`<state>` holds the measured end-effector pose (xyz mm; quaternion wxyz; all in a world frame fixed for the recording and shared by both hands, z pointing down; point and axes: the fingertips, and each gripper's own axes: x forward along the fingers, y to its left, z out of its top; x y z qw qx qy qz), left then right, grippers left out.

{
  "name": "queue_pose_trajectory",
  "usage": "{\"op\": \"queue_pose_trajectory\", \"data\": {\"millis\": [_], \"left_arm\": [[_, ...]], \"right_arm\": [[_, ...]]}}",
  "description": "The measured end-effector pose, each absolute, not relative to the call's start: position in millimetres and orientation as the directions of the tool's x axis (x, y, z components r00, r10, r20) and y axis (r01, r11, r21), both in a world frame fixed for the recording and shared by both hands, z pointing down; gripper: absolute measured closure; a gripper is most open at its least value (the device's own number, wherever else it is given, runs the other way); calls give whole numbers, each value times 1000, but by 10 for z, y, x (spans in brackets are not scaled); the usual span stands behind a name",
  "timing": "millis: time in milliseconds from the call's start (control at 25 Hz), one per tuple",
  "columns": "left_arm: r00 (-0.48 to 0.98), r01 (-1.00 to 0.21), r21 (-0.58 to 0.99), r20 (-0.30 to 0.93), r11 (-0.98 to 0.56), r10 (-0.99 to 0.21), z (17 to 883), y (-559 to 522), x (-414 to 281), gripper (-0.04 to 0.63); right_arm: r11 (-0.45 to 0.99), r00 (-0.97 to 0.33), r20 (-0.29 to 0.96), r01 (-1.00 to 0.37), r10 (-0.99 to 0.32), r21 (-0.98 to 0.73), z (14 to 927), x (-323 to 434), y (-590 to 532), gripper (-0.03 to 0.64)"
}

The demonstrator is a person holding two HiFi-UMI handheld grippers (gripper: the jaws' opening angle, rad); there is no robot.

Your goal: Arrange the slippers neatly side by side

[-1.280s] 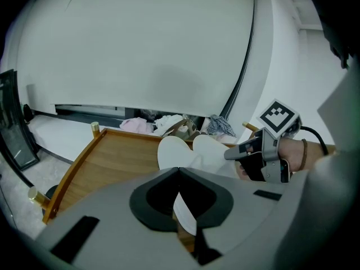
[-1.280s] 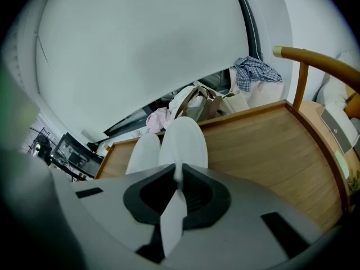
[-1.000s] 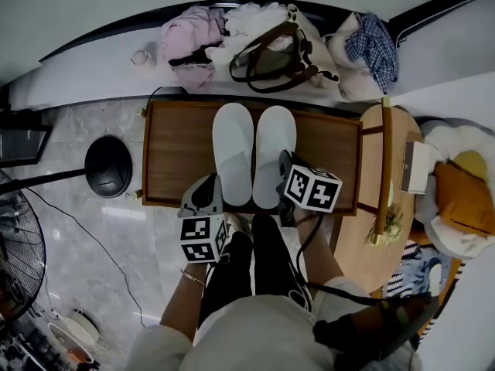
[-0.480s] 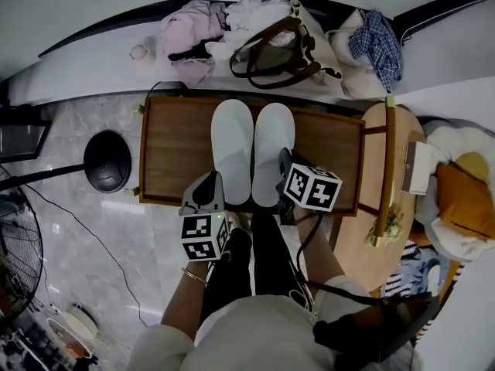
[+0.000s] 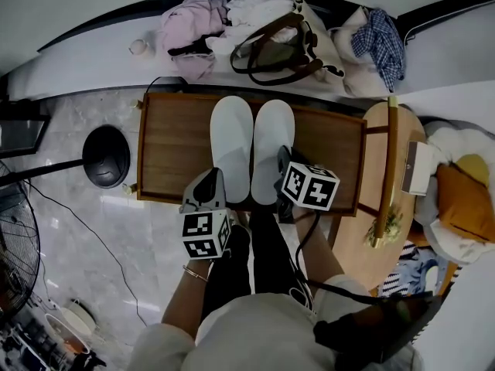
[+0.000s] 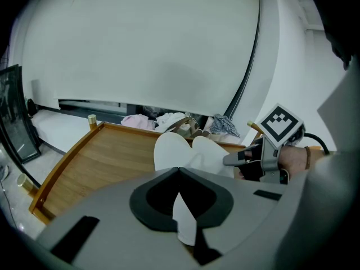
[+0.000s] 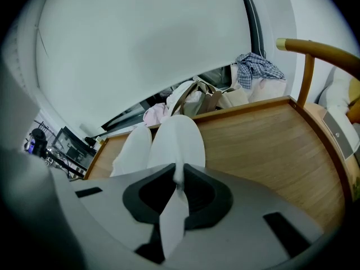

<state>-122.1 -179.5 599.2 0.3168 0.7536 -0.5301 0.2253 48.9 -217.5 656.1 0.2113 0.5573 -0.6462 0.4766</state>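
Observation:
Two white slippers lie side by side, toes away from me, on a low wooden table (image 5: 172, 145). My left gripper (image 5: 212, 184) is shut on the heel edge of the left slipper (image 5: 230, 147). In the left gripper view a flap of white sole stands pinched between the jaws of the left gripper (image 6: 179, 172), beyond which lie the left slipper (image 6: 170, 149) and the right one (image 6: 216, 151). My right gripper (image 5: 283, 165) is shut on the heel of the right slipper (image 5: 273, 145). In the right gripper view the right gripper (image 7: 178, 176) clamps the white edge, with the right slipper (image 7: 180, 135) next to the left slipper (image 7: 131, 151).
Behind the table a white bench holds clothes and a brown-handled bag (image 5: 274, 49). A black lamp base (image 5: 106, 157) and a fan (image 5: 15, 246) stand on the floor at left. A wooden chair (image 5: 387, 168) and cushions (image 5: 458, 199) are at right. The person's legs (image 5: 247, 269) are below the table edge.

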Motion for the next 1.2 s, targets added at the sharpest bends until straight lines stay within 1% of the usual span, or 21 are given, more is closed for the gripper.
{"op": "queue_pose_trajectory", "data": {"millis": [320,440,640,840,1200], "left_arm": [[317,-948,234,677,-214,-664,5994,-1787,-1303,578],[312,-950,233,675,-208,-669,5990,-1780,-1338,578],[313,-950,238,665,-204,-678,5933,-1766,-1335,578],[310,-950,241,649,-199,-695,5852,-1786,-1361,578],[294,-953,243,610,-179,-736,5642,-1801,-1433,578]], "right_arm": [[-65,-282,813,-929,-509,-363,6556,493,-2180,563],[-59,-280,815,-932,-508,-357,6544,489,-2186,525],[-47,-277,816,-936,-508,-348,6483,497,-2186,515],[-35,-266,819,-944,-508,-328,6409,518,-2201,489],[-21,-248,798,-951,-549,-309,6097,613,-2223,485]]}}
